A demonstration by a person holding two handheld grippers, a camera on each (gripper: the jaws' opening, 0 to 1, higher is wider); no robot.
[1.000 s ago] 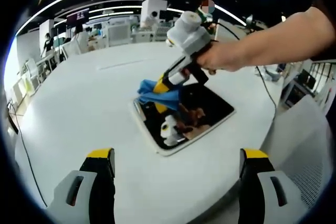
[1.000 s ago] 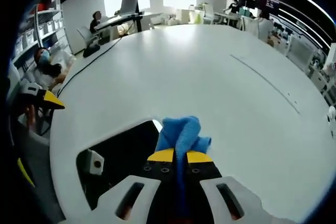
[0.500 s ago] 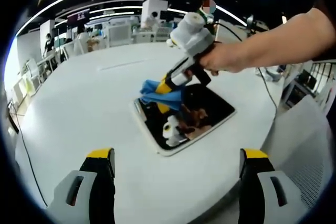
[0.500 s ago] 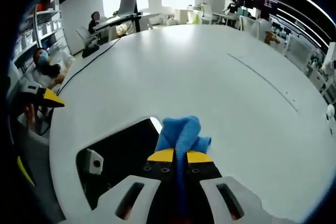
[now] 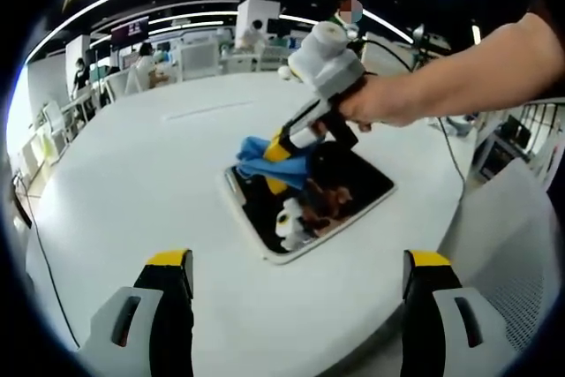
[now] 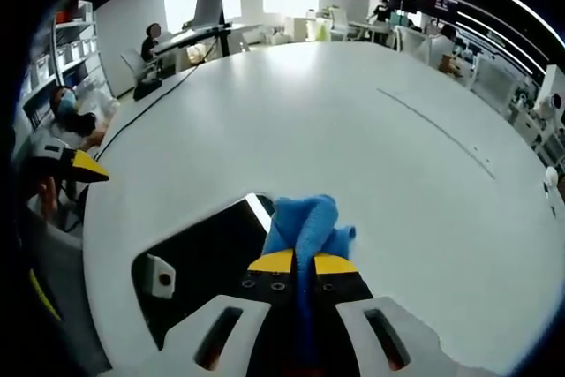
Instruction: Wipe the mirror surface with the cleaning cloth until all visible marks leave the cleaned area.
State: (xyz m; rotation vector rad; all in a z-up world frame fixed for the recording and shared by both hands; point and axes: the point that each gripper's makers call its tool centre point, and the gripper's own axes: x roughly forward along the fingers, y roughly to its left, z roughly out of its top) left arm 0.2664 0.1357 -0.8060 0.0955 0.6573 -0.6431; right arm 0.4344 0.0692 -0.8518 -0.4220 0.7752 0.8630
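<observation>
A rectangular mirror [image 5: 340, 196] with a pale rim lies flat on the white round table [image 5: 132, 174]; its dark glass reflects a gripper and a hand. A person's hand [image 5: 380, 103] holds my right gripper [image 5: 281, 149] tilted down over the mirror's far left corner, shut on a blue cleaning cloth [image 5: 261, 156] that rests at that corner. In the right gripper view the right gripper [image 6: 304, 263] pinches the blue cloth [image 6: 305, 218] beside the mirror [image 6: 207, 258]. My left gripper [image 5: 298, 259] hangs open above the table's near edge, short of the mirror, and shows again as the left gripper [image 6: 66, 165].
A thin seam [image 6: 433, 125] crosses the table top. A dark cable [image 5: 35, 236] trails off the table's left side. A grey mesh chair [image 5: 521, 245] stands at the right. Desks, shelves and people fill the room behind.
The right gripper and the cloth have slid a little to the right along the mirror's far edge. My left gripper has stayed put.
</observation>
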